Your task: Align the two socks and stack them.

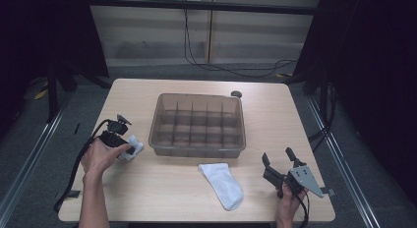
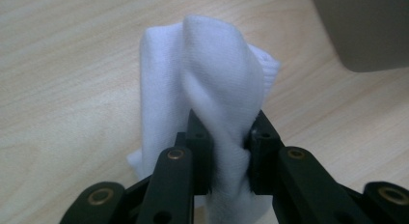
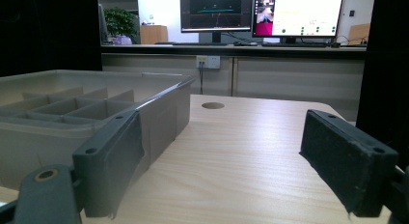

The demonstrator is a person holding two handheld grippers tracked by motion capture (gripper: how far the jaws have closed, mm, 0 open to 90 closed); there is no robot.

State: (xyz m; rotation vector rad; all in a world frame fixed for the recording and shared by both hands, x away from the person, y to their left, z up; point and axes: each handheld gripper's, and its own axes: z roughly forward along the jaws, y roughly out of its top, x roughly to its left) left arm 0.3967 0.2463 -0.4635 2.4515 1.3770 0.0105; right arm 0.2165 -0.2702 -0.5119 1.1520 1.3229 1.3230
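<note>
While your left gripper (image 2: 224, 151) pinches a bunched fold of the small white knitted sock (image 2: 212, 98), the work looks barely begun: judging from the high view, every cell of the translucent grey plastic divider box (image 1: 196, 144) at the middle of the frame appears bare, and nothing has gone into it yet. That pinched sock (image 1: 134, 148) sits at the left of the high view, just beside the box's near left corner, on or just above the pale wooden table (image 1: 162, 188). In the left gripper view it rises as a crumpled hump with a ribbed cuff edge at its right, soft and folded over itself, the black jaws pressing its lower part from both sides. A second flat white sock (image 1: 222, 185) lies spread out at lower centre, just in front of the box, untouched. Your right gripper (image 1: 279, 158), at lower right, stands with its jaws wide apart and nothing between them, well clear of that sock. Both socks probably remain to be placed.
</note>
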